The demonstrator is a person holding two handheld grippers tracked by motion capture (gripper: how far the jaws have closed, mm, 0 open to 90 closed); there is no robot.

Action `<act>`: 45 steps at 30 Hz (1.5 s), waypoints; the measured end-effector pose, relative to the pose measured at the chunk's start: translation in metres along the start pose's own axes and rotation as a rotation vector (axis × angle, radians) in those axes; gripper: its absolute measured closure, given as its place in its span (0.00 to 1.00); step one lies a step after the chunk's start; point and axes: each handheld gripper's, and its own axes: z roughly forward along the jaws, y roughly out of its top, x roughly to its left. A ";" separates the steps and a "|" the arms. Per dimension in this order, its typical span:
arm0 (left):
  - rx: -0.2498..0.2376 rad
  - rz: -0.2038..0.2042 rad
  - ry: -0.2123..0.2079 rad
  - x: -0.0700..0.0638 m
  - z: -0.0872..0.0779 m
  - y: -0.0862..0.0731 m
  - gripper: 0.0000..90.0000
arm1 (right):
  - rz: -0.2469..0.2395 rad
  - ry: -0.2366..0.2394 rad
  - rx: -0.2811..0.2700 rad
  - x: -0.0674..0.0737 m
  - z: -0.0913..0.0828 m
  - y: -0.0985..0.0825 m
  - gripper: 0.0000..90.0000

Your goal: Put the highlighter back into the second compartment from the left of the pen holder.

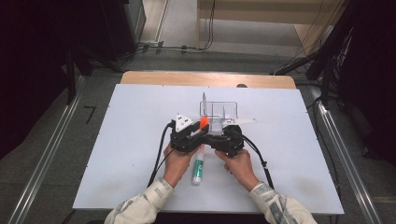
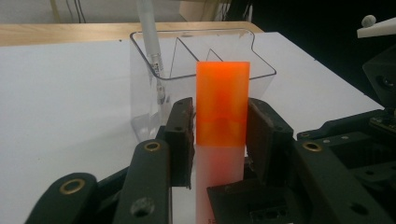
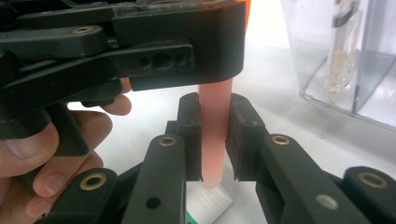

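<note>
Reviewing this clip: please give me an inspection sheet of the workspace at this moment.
Surface: white table, wooden far edge.
Job's things: orange marker held by both grippers; clear organizer with a white pen inside; glue stick lying between the hands.
Clutter: nothing seen.
Grippers: left gripper and right gripper both shut on the marker.
Cables: black cable trails from each gripper.
Surroundings: grey floor, dark stands, floor cables.

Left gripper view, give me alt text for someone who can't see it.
Two black gripper fingers clamp an upright marker with a translucent orange rectangular cap above a white table. Behind it stands a clear plastic divided organiser box holding a white pen; part of the other black gripper shows at right.
</note>
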 end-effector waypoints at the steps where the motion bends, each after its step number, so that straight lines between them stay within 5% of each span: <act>1: -0.001 0.000 -0.002 0.000 -0.001 0.000 0.64 | -0.005 -0.006 -0.001 0.000 -0.001 0.000 0.83; 16: 0.032 0.012 0.052 0.010 -0.002 -0.005 0.45 | 0.001 -0.069 -0.066 -0.014 -0.025 0.006 0.83; 45: 0.114 0.008 0.144 0.039 -0.005 -0.024 0.40 | -0.029 -0.144 -0.140 -0.022 -0.057 0.016 0.83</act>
